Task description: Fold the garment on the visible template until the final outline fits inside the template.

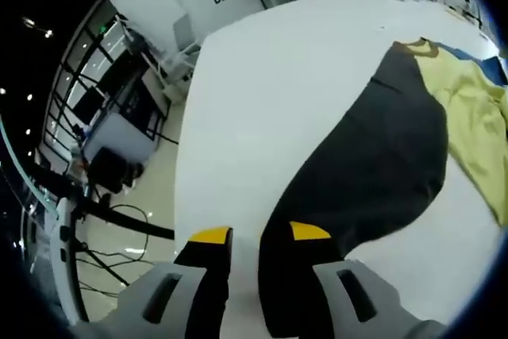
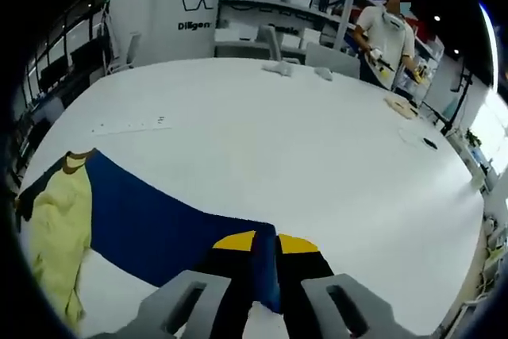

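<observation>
While both tools grip cloth, the left gripper (image 1: 260, 237) clamps the garment's (image 1: 373, 156) dark side and the right gripper (image 2: 265, 245) its blue edge, stretching it across the white table (image 2: 302, 140). Folding looks barely begun; no template outline is discernible.

Left gripper view: low over the broad white tabletop (image 1: 302, 93), rolled, looking forward along the jaws, close above a dark grey cloth panel (image 1: 373, 172). Right gripper view: likewise low and close, facing across the table toward white storage shelves (image 2: 278, 5). Shared by both: the pale yellow fabric piece (image 1: 476, 125) (image 2: 59, 228) and the tabletop (image 2: 302, 140).
</observation>
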`<state>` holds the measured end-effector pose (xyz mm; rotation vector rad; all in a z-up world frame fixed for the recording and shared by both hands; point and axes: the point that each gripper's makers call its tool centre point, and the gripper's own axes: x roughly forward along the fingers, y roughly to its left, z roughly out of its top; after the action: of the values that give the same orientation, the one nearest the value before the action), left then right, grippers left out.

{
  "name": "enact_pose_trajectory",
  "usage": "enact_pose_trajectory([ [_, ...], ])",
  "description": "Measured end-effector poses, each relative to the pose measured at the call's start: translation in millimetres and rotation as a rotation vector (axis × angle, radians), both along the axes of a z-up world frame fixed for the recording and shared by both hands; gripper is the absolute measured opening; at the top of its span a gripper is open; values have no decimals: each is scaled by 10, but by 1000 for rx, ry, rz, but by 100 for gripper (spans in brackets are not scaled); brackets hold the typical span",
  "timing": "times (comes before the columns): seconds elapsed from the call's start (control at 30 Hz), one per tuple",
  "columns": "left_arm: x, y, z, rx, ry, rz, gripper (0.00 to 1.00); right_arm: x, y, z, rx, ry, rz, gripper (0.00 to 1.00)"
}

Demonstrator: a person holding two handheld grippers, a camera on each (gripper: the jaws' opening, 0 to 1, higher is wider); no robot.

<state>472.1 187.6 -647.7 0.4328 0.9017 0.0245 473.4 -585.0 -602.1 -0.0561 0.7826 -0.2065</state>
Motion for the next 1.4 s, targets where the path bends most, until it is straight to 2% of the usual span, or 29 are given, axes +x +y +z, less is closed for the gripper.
enact_pose_trajectory([
  [0.1,-27,-58,51,-26,-11,-1,38,-8,105,29,21,-18,13,29],
  [0.27,-100,-256,142,-77,-33,-29,55,-55,501,53,91,-66,114,38],
  [0.37,-194,-426,183,-121,-48,-54,70,-126,746,48,90,-85,201,49],
  [0.5,-351,-659,179,-167,-41,-121,79,-258,1043,36,128,-99,275,57],
  [0.57,-390,-719,190,-194,-55,-123,87,-333,1219,37,168,-106,311,64],
  [0.67,-491,-892,226,-248,-62,-152,92,-472,1519,61,241,-117,361,75],
  [0.73,-544,-969,262,-259,-69,-164,96,-566,1665,55,262,-109,386,78],
  [0.9,-624,-1227,361,-291,-89,-229,99,-774,2012,31,313,-108,445,83],
  [0.97,-657,-1352,380,-332,-90,-246,99,-830,2088,13,323,-103,456,85],
  [1.03,-722,-1532,398,-411,-84,-265,99,-949,2232,-27,341,-86,489,86],
  [1.1,-760,-1616,413,-418,-92,-287,99,-1030,2330,-40,335,-82,515,86],
  [1.17,-798,-1703,406,-429,-94,-307,99,-1067,2402,-24,310,-104,544,83],
  [1.2,-805,-1743,390,-435,-95,-320,99,-1118,2457,-51,296,-88,561,82],
  [1.27,-868,-1844,363,-460,-81,-331,99,-1196,2565,-89,308,-66,578,82],
  [1.33,-936,-1945,343,-479,-73,-342,99,-1239,2670,-95,340,-70,595,80],
  [1.4,-981,-2001,300,-478,-62,-357,99,-1311,2780,-115,353,-55,618,79],
])
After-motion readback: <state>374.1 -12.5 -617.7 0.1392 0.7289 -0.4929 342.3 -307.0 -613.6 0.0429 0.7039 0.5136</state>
